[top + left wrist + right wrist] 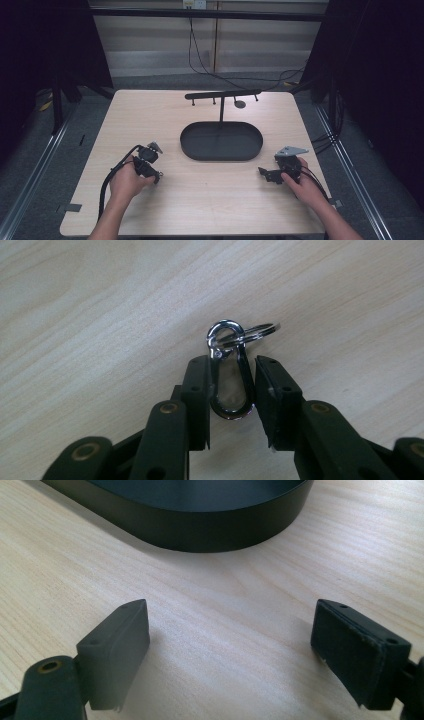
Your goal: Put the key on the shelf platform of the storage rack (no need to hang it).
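A silver carabiner clip [231,385] with a key ring [252,333] through its top loop sits between the jaws of my left gripper [231,365], which is shut on its sides, just above the wooden table. In the high view, a hand holds my left gripper [154,173] at the front left of the table. At the front right my right gripper [264,173] is open with nothing between its fingers [117,645], low over the wood. A black oval tray [200,150] carries a thin post with a peg bar [222,94] on top.
The tray's dark wall [200,527] lies close ahead of the right gripper. A small dark round disc [240,104] sits by the bar at the back. Cables [112,175] trail from both grippers. Bare tabletop [210,190] lies between the hands.
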Action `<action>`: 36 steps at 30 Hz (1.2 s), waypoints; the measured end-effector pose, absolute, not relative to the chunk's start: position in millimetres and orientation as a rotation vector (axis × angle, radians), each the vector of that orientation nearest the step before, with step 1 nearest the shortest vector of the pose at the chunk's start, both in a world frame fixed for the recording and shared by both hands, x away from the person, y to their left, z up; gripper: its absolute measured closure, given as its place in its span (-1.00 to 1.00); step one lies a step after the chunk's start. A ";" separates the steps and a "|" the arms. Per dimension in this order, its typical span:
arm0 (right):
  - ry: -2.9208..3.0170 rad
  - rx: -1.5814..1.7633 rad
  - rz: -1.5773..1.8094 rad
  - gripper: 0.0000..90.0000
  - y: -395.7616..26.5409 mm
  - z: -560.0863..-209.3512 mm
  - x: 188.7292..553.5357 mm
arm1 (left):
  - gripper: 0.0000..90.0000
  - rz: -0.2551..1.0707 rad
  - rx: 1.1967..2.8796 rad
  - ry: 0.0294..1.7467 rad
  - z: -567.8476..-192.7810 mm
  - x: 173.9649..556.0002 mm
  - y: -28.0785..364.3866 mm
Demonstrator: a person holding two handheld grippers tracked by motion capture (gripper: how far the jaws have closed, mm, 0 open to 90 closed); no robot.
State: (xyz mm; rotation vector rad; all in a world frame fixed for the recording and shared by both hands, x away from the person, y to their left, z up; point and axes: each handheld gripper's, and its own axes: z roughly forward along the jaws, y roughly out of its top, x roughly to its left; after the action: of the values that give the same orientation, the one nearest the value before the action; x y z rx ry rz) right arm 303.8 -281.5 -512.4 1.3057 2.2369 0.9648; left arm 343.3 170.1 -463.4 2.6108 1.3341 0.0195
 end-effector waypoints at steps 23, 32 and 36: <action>2.237 1.306 0.964 -0.65 -281.5 -512.4 303.8 | 0.52 -0.028 2.642 1.285 -425.5 350.2 156.7; 2.236 1.307 0.965 -0.65 -281.5 -512.5 303.8 | 0.52 -0.041 2.649 1.250 -411.9 355.5 145.8; 2.236 1.307 0.966 -0.65 -281.4 -512.4 303.8 | 0.52 -0.037 2.656 1.240 -408.2 357.6 140.7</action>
State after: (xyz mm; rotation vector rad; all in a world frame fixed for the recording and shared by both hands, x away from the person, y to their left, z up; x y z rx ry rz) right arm 303.8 -281.4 -512.4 1.3073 2.2358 0.9655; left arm 357.6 140.7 -408.2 2.6561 1.2397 -0.0374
